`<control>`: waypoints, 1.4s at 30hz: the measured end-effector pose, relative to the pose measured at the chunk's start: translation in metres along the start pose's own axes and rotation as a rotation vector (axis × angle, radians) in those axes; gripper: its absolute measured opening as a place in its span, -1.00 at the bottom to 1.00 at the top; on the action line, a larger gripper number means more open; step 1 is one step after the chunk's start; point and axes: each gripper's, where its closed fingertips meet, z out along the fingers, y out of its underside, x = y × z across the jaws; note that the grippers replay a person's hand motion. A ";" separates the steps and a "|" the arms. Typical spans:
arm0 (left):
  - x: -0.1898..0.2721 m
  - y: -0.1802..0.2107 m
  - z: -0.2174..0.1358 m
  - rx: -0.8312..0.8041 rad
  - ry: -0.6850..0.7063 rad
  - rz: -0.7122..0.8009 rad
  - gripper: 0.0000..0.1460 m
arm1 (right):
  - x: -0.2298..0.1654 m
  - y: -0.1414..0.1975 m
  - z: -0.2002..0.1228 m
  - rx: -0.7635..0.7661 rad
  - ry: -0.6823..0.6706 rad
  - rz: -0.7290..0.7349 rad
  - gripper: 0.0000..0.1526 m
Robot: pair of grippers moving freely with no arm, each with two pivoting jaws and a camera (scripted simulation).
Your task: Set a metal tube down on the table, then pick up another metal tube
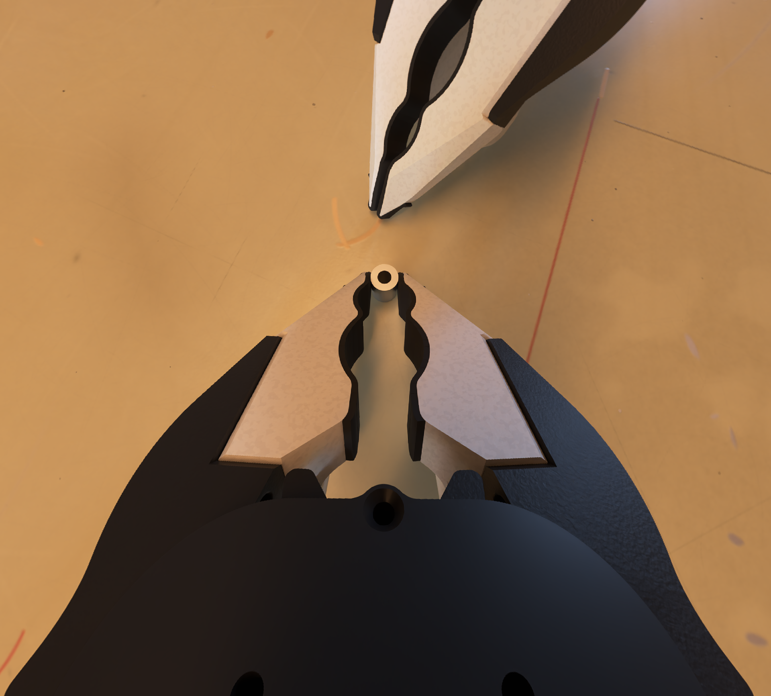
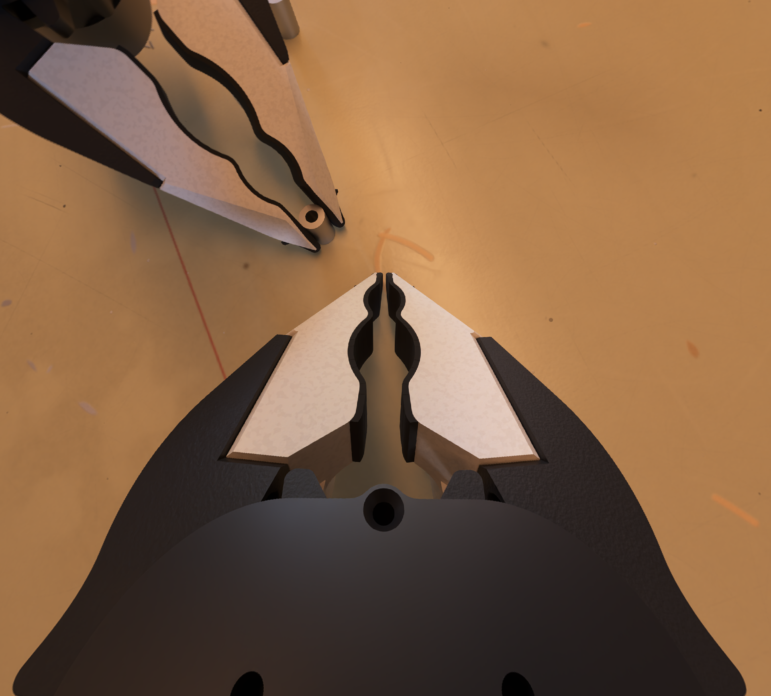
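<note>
One tube [image 1: 384, 283] between left tongs [image 1: 384, 279]

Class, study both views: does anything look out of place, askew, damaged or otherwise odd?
Nothing stands out. One tube sits upright between the left tongs' tips; a second tube stands upright on the table behind them. The right tongs are shut and empty. The table carries only faint scuffs and a thin red line.

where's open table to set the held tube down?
Left gripper grips a metal tube. Crowded: straight ahead, by the right gripper; and beside the standing tube. Free: bare table to the left, and right past the red line.
</note>
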 end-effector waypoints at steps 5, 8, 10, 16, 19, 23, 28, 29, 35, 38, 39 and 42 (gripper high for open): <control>0.000 0.001 -0.002 -0.003 0.070 0.029 -0.84 | -0.003 -0.001 0.001 0.024 -0.016 -0.034 -0.98; 0.000 0.001 -0.002 -0.004 0.078 0.025 -0.84 | -0.004 -0.001 0.001 0.037 0.007 -0.043 -0.98; 0.000 0.001 -0.001 -0.006 0.064 0.036 -0.84 | -0.004 -0.001 0.001 0.040 0.024 -0.038 -0.99; 0.000 0.001 -0.001 -0.008 0.062 0.039 -0.84 | -0.004 -0.002 0.002 0.048 0.023 -0.035 -1.00; -0.001 0.001 -0.001 -0.007 0.061 0.037 -0.84 | -0.003 -0.002 0.002 0.051 0.031 -0.026 -1.00; -0.004 0.000 0.000 0.000 0.020 0.042 -0.84 | 0.002 -0.004 0.002 0.064 0.048 0.042 -0.99; -0.004 0.002 -0.002 -0.001 0.022 -0.001 -0.84 | 0.008 -0.011 -0.010 0.164 0.116 0.049 -0.91; -0.004 0.003 -0.003 -0.002 0.023 -0.009 -0.84 | 0.009 -0.011 -0.012 0.172 0.129 0.049 -0.91; -0.006 0.006 -0.006 -0.003 -0.004 -0.018 -0.75 | 0.007 -0.012 -0.017 0.204 0.140 0.027 -0.90; -0.006 0.006 -0.006 -0.004 -0.028 -0.012 -0.76 | 0.004 -0.013 -0.018 0.211 0.141 0.002 -0.88; -0.006 0.007 -0.007 -0.003 -0.033 -0.015 -0.75 | 0.003 -0.013 -0.018 0.212 0.139 -0.004 -0.87; -0.006 0.008 -0.009 -0.002 -0.049 -0.016 -0.73 | 0.001 -0.013 -0.017 0.212 0.129 -0.017 -0.85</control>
